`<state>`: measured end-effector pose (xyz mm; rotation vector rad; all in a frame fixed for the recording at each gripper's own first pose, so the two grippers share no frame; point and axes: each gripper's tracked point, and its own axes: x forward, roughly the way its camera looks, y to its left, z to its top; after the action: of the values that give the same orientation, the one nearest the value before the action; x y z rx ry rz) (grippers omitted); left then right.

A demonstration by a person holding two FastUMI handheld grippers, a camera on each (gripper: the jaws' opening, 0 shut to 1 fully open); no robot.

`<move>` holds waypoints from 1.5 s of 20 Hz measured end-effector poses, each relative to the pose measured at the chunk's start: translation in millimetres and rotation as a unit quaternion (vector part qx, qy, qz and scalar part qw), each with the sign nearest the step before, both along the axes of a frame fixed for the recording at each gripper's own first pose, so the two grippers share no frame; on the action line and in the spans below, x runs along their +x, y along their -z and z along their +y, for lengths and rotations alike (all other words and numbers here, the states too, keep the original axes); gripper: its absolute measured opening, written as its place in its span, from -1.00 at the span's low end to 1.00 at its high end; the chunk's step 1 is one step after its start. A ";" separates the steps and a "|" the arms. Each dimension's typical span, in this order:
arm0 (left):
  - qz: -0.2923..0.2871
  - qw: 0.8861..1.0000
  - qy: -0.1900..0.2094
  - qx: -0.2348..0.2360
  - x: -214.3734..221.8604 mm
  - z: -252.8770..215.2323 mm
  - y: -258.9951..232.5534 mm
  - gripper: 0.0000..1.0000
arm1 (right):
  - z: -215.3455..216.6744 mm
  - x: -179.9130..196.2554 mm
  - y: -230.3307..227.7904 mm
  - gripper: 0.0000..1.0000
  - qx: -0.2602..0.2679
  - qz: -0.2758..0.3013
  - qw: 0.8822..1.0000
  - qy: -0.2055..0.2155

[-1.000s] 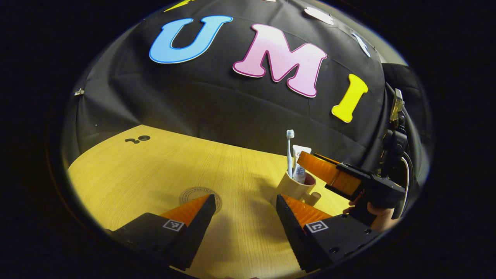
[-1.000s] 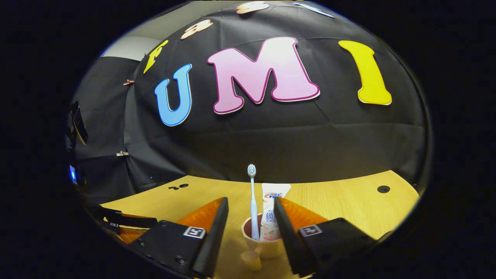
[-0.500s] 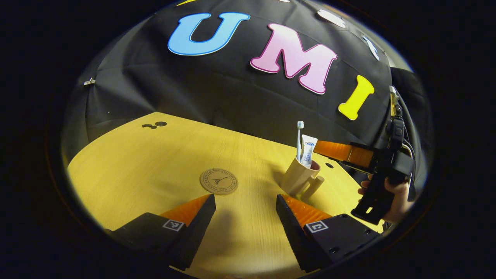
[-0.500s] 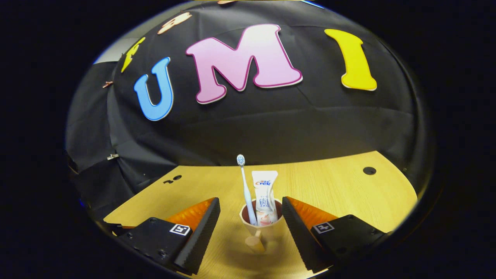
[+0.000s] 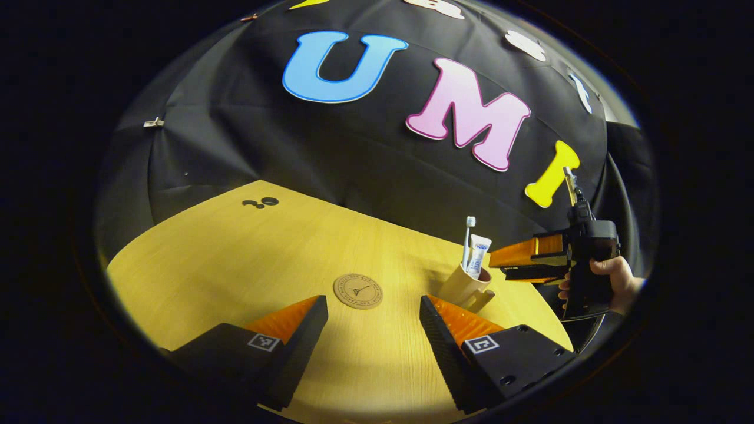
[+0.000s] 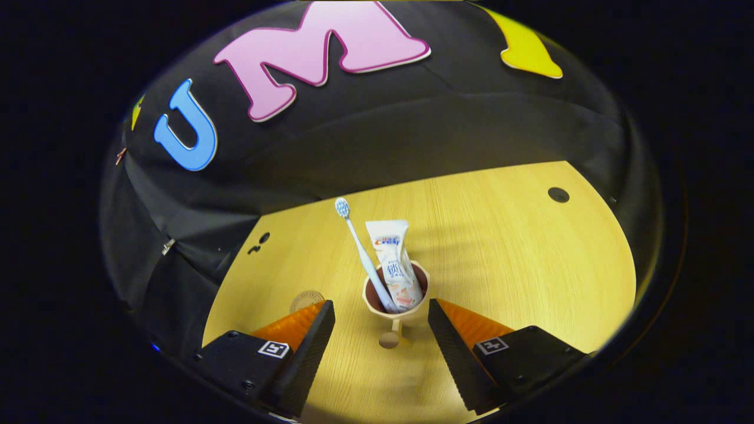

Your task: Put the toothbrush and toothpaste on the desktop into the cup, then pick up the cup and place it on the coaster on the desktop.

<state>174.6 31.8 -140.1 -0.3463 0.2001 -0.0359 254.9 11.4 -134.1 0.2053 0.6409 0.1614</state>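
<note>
A beige cup (image 6: 396, 307) with a handle stands upright on the wooden desktop (image 6: 500, 247). A white toothbrush (image 6: 359, 250) and a toothpaste tube (image 6: 393, 259) lean inside it. My right gripper (image 6: 382, 330) hangs open above and just behind the cup, touching nothing. In the left gripper view the cup (image 5: 465, 287) stands at the right, with the toothbrush (image 5: 468, 240) and the tube (image 5: 478, 257) sticking out. The round brown coaster (image 5: 357, 291) lies to its left. My left gripper (image 5: 373, 321) is open and empty, near the coaster. A hand holds the right gripper (image 5: 524, 259) beside the cup.
A round hole (image 6: 558, 194) sits in the desktop at the far right, and a pair of small holes (image 5: 261, 202) at the far left. The black cloth wall rises behind the desk. The coaster's edge (image 6: 306, 300) peeks out behind my right gripper's left finger.
My right gripper has drawn back and risen from around the cup, tilting down on it. The left gripper has pulled back, so the coaster shows fully.
</note>
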 end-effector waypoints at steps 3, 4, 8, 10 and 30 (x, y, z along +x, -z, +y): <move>0.007 1.000 -0.016 -0.001 -12.8 16.7 1.1 0.95 | 8.2 -9.2 20.1 0.95 0.006 0.071 0.997 -0.008; 0.012 1.000 -0.020 0.000 -18.9 22.3 2.2 0.95 | 9.7 -9.4 27.9 0.95 0.005 0.090 0.996 -0.008; 0.040 0.999 -0.036 0.006 -41.1 40.8 13.9 0.95 | 11.3 -3.1 56.0 0.95 -0.016 0.138 0.990 -0.012; 0.066 0.996 -0.046 0.028 -53.4 46.7 29.6 0.95 | 10.0 4.3 68.8 0.96 -0.016 0.156 0.988 -0.003; 0.115 0.993 -0.013 0.027 -74.3 0.5 23.2 0.95 | 7.0 2.9 127.3 0.10 -0.085 0.266 0.960 0.011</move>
<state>100.2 32.3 -163.3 -0.2979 0.4232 0.0354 257.7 18.4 -261.4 0.0880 1.1832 0.0267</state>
